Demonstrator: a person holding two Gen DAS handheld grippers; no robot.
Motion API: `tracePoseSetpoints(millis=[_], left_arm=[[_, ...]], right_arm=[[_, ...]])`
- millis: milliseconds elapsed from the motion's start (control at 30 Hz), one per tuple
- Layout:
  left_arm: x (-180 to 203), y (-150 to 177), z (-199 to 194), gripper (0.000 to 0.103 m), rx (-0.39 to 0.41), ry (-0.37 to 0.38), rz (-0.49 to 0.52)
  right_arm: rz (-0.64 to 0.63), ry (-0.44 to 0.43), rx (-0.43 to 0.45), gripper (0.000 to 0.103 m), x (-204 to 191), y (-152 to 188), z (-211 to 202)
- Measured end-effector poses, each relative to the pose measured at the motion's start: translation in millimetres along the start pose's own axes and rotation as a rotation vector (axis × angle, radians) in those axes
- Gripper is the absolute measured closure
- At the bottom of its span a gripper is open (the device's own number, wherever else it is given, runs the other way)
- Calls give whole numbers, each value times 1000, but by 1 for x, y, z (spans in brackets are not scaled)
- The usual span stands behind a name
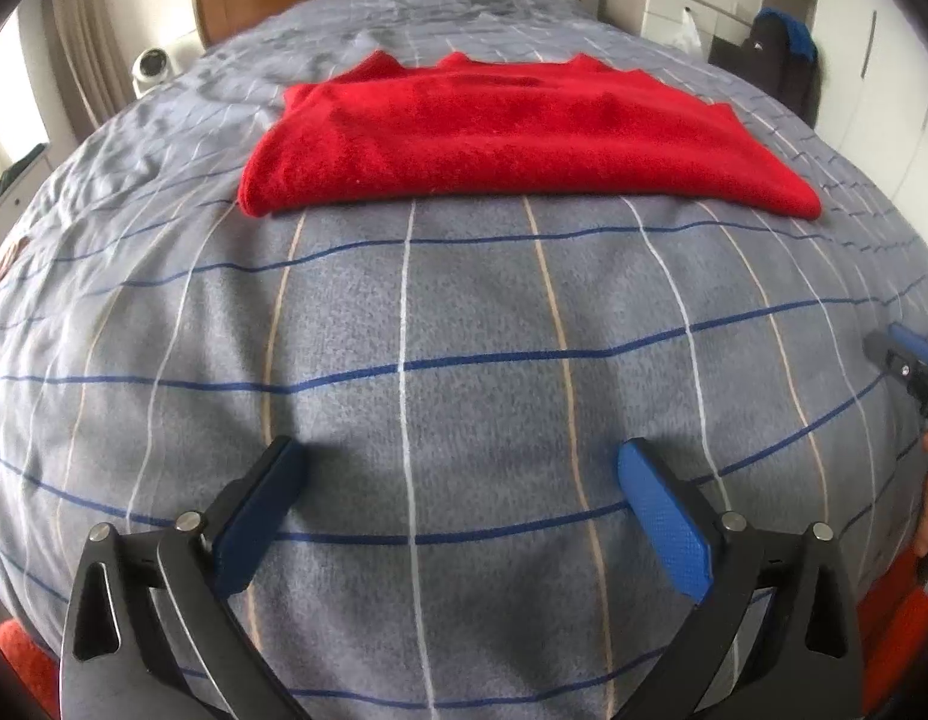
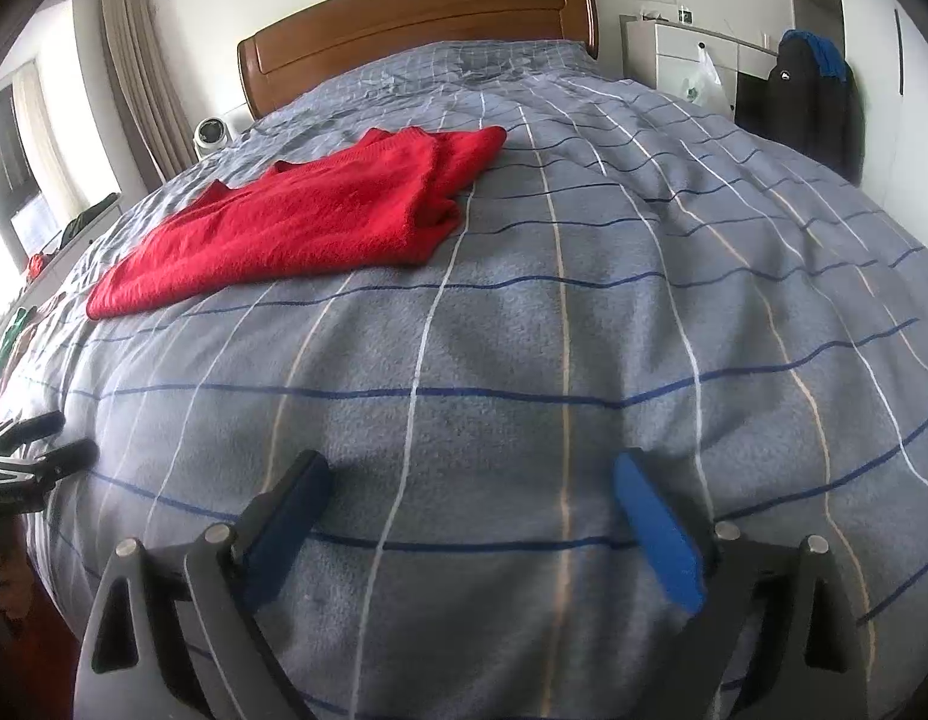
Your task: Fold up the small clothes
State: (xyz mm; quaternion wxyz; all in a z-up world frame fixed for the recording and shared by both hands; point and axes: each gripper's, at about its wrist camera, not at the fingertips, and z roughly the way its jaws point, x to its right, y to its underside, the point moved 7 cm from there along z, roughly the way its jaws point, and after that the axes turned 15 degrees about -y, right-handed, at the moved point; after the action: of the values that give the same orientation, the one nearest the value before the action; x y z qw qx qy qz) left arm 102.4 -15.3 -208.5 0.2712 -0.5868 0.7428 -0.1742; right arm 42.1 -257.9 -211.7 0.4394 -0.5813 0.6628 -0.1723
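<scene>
Jaws wide and empty on both left gripper (image 1: 461,468) and right gripper (image 2: 470,477), above bed (image 1: 464,324). Red sweater (image 1: 512,138), folded flat, well ahead.

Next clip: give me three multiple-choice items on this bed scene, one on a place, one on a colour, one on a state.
1. Where does the garment lie?
A. on the bed cover
B. on the floor
C. over the headboard

2. What colour is the garment?
A. green
B. red
C. white

3. How is the left hand-held gripper?
A. shut on the garment
B. shut, empty
C. open, empty

Key: 1 A, the garment rests flat on the bed cover. 2 B, it is plainly red. 3 C, the left hand-held gripper has its fingers spread with only cover between them.
</scene>
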Motion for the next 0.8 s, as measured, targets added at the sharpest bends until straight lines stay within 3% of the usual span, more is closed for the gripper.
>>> tracePoseSetpoints(millis=[800], left_arm=[[1, 0, -1, 0, -13, -11, 2]], right_arm=[[-7, 2, 0, 5, -1, 1, 1]])
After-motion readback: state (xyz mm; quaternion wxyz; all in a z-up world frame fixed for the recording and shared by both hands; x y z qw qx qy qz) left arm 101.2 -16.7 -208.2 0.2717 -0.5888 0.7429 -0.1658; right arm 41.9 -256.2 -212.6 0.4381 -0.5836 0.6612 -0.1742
